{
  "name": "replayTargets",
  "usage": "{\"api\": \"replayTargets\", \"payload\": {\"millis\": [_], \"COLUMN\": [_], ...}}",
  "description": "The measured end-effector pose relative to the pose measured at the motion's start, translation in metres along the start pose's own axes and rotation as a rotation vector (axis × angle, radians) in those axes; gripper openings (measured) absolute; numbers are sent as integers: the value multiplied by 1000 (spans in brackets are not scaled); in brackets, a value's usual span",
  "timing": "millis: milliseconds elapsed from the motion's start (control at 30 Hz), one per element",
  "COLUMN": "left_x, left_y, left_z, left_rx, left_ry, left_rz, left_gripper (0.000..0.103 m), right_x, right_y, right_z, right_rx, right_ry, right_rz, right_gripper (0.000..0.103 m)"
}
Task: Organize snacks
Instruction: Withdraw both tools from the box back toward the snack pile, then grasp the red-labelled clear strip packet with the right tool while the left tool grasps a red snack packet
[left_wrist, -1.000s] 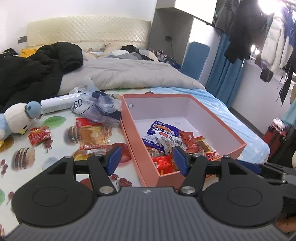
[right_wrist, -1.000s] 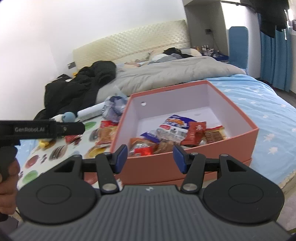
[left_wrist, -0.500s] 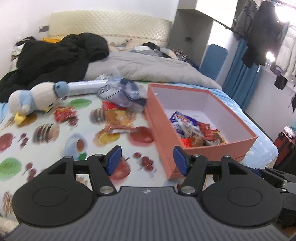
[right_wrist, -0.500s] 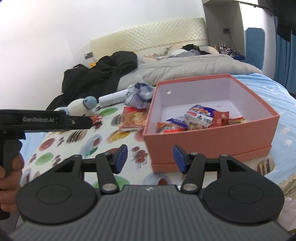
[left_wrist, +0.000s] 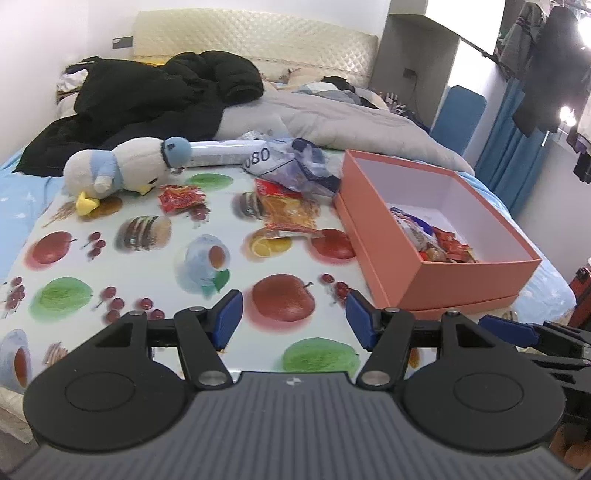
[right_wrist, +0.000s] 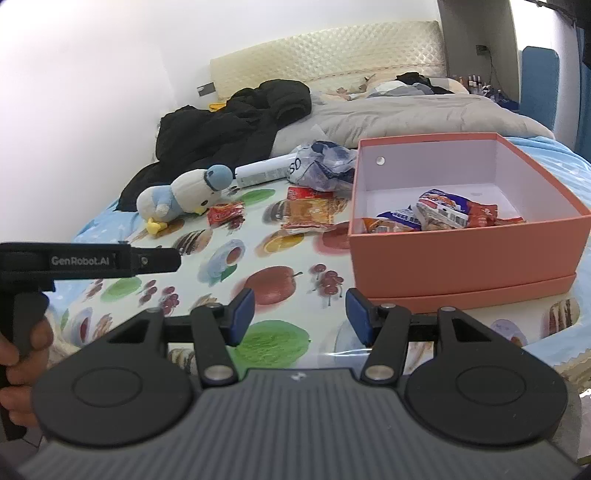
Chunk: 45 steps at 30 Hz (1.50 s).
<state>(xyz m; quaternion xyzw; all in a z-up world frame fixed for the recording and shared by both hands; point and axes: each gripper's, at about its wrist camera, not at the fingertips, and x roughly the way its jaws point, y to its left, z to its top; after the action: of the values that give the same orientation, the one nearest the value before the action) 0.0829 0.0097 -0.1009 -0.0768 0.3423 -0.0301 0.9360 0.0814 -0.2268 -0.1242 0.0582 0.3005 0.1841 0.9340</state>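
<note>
A salmon-pink open box (left_wrist: 384, 251) (right_wrist: 465, 254) sits on the fruit-print cloth at the right, with several snack packets (left_wrist: 439, 245) (right_wrist: 439, 214) inside. An orange snack bag (left_wrist: 290, 214) (right_wrist: 308, 214) and a small red packet (left_wrist: 181, 197) (right_wrist: 225, 214) lie loose on the cloth left of the box. My left gripper (left_wrist: 293, 321) is open and empty above the cloth's near edge. My right gripper (right_wrist: 300, 315) is open and empty, near the box's front left corner. The left gripper also shows in the right wrist view (right_wrist: 88, 260).
A plush penguin (left_wrist: 122, 166) (right_wrist: 181, 194), a white tube (left_wrist: 225, 153) (right_wrist: 264, 170) and a crumpled plastic bag (left_wrist: 295, 166) (right_wrist: 325, 164) lie at the back of the cloth. A black jacket (left_wrist: 155, 99) and grey duvet (left_wrist: 332, 122) lie behind.
Both grippers have pulled back and swung left from over the box to the cloth's near edge. Both stay open and empty.
</note>
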Motion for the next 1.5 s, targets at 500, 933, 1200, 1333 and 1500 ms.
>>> {"api": "replayTargets", "payload": {"millis": [500,933,1200,1333,1500], "left_x": [57,172,256,290,324], "left_y": [59,136,167,172,177], "left_z": [8,47,88,104,117], "left_rx": [-90,-110,-69,-54,-37], "left_ry": [46,122,149,147,127], "left_rz": [78,162,171,157,177], "left_gripper": [67,80,92,96,96], "right_x": [58,157,232,261,296], "right_y": [26,41,35,26,20], "right_z": [2,35,56,62,70], "right_rx": [-63,-83,-76,-57,-43], "right_ry": [106,130,125,111,73], "right_rz": [67,69,32,16,0], "right_gripper": [57,57,63,72,85]}}
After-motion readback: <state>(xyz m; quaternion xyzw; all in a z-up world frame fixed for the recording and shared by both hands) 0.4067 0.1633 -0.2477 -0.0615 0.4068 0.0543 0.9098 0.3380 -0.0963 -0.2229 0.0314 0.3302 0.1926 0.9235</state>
